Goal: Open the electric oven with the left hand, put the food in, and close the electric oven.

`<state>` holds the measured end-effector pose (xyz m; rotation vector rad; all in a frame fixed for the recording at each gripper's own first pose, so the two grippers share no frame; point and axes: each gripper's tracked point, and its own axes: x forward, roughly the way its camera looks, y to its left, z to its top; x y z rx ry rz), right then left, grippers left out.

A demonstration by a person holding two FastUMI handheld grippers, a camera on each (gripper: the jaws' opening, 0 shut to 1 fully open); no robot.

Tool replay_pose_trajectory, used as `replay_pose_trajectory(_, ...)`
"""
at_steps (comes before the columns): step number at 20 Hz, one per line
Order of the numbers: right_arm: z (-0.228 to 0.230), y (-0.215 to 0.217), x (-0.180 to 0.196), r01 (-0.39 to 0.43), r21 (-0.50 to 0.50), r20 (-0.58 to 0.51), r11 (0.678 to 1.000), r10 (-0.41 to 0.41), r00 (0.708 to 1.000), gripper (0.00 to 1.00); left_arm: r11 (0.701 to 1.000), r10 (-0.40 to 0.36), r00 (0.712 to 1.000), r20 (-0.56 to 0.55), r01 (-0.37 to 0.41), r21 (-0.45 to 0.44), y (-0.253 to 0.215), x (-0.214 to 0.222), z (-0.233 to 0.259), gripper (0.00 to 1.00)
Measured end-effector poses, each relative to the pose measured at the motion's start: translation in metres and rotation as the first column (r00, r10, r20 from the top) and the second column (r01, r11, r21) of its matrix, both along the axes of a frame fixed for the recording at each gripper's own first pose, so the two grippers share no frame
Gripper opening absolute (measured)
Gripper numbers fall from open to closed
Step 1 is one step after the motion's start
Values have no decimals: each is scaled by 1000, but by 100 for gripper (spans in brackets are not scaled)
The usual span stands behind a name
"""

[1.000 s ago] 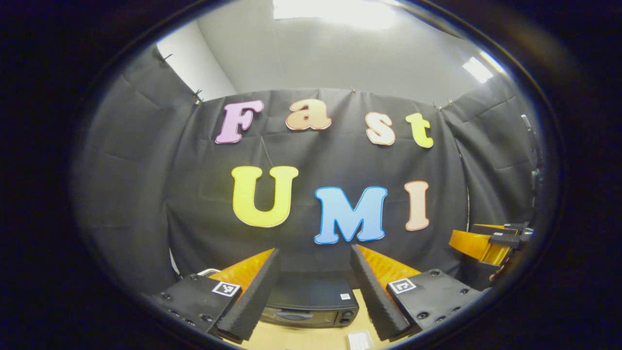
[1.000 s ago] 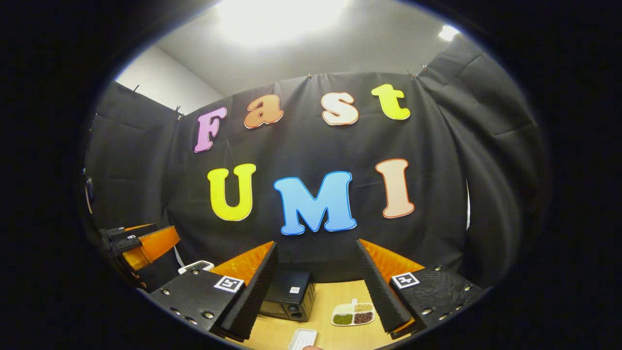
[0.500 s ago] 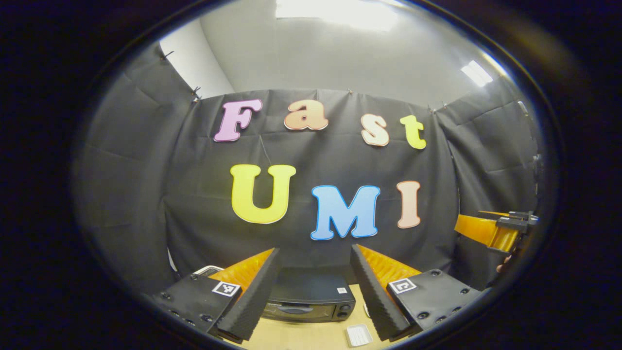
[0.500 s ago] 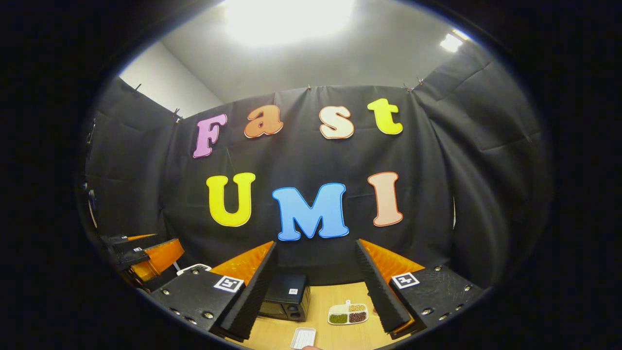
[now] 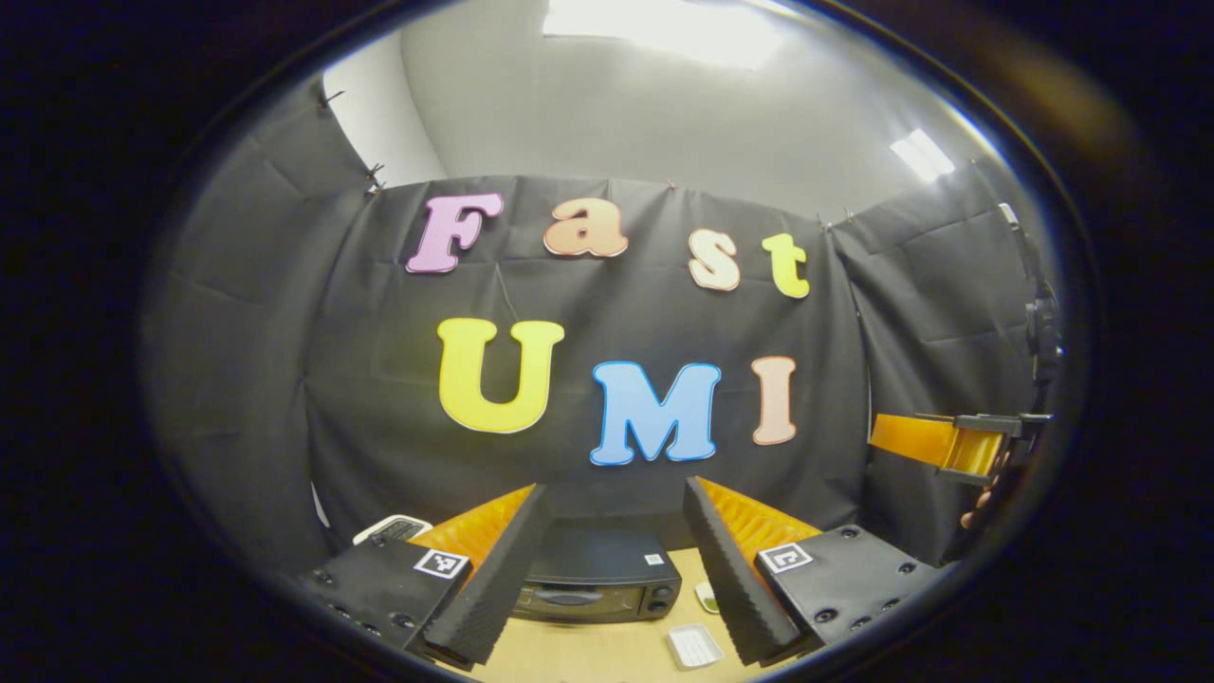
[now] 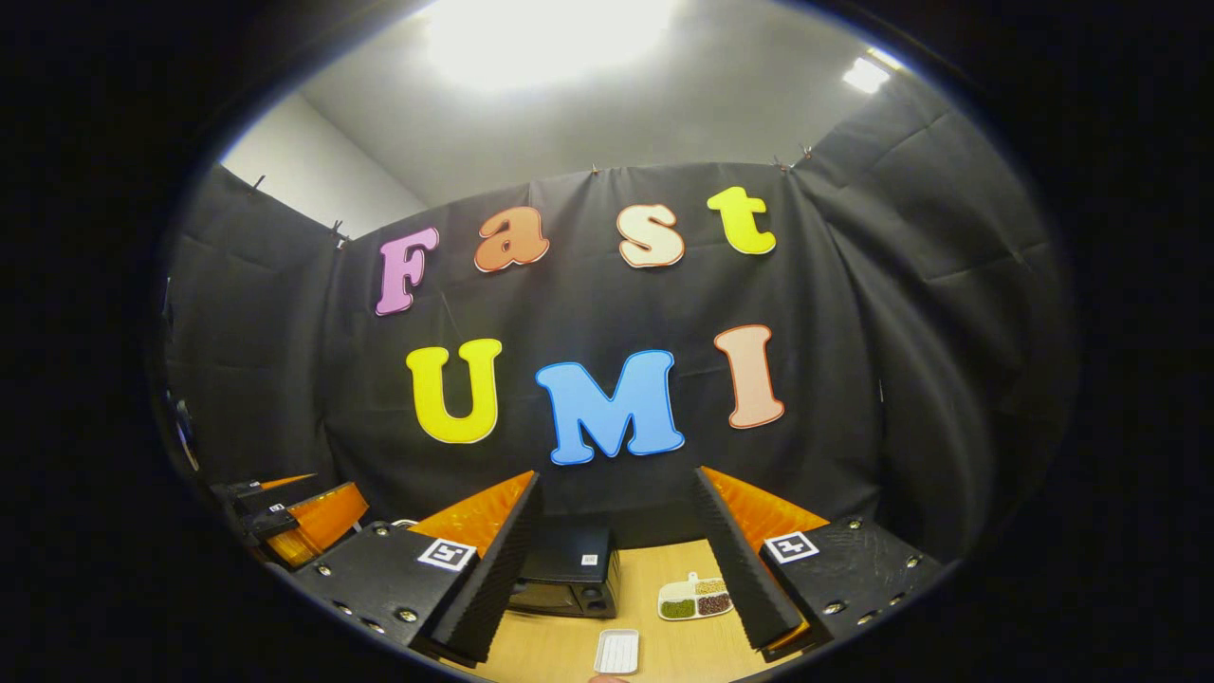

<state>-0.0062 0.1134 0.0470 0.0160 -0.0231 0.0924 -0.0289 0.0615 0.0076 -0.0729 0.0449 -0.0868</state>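
Both grippers open, raised; oven [image 5: 596,583] shut, below left gripper [image 5: 612,569].

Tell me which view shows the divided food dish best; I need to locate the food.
The right gripper view: the divided food dish lies whole on the table, right of the oven, its compartments visible. In the left gripper view only a sliver of it shows beside the tool's finger.

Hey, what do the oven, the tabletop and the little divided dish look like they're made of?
Oven: dark casing with a dull sheen, probably painted metal; glossy door front, likely glass.
Tabletop: pale, matte, wood or wood-look laminate.
Divided dish: smooth white, ceramic or plastic; too small to tell.
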Motion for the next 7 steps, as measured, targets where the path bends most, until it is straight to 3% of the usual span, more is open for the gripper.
replay_pose_trajectory(7, -4, 4, -9, -16, -13, -10, 1000, 16, 1000, 95, 1000, 7, 1000, -6, -7, -14, 1, -7, 0, 99)
